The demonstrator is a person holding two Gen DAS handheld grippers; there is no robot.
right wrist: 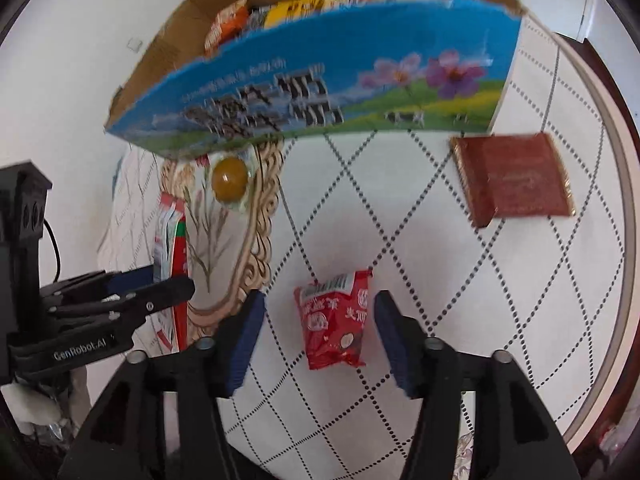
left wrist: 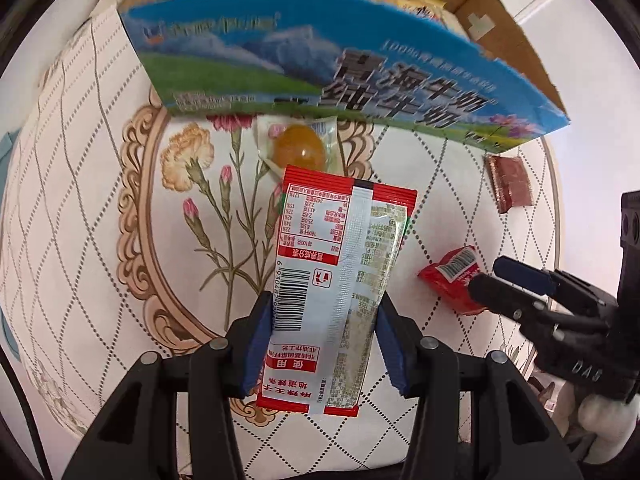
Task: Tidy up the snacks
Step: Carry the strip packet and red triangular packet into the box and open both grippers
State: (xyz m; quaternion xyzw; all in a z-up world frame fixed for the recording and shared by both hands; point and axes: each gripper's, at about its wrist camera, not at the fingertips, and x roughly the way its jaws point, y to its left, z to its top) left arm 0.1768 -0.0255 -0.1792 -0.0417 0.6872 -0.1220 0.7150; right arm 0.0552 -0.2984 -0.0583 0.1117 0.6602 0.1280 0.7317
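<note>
— So, starting at the left: what is on the tabletop [left wrist: 100, 168]?

— It is round, under a smooth white cloth printed with a dotted diamond grid and a scrolled oval frame of carnations. Over that floral part the left gripper [left wrist: 320, 340] holds a long flat noodle packet [left wrist: 336, 280], glossy foil, red with a silver back seam and a barcode. Its blue ribbed pads press on both long edges of the packet, which is lifted clear of the cloth.

— And further back?

— Along the far edge stands a cardboard box [left wrist: 280, 60], its front wall printed blue and green with mountains and flowers, the inside raw brown. Crinkly orange and yellow snack bags [right wrist: 304, 4] lie inside it. Just before the box's front wall lies a clear plastic pouch with a round amber egg [left wrist: 298, 146] in it.

— Moving right?

— A small red sachet [right wrist: 334, 320], puffy and creased, lies flat on the diamond pattern. The right gripper [right wrist: 320, 332] stands over it, its fingers apart on either side of the sachet, neither pad touching it.

— Anything beyond that?

— Toward the right edge, near the box's corner, a flat square brown wrapper [right wrist: 516, 176] with crimped ends rests on the cloth.
</note>
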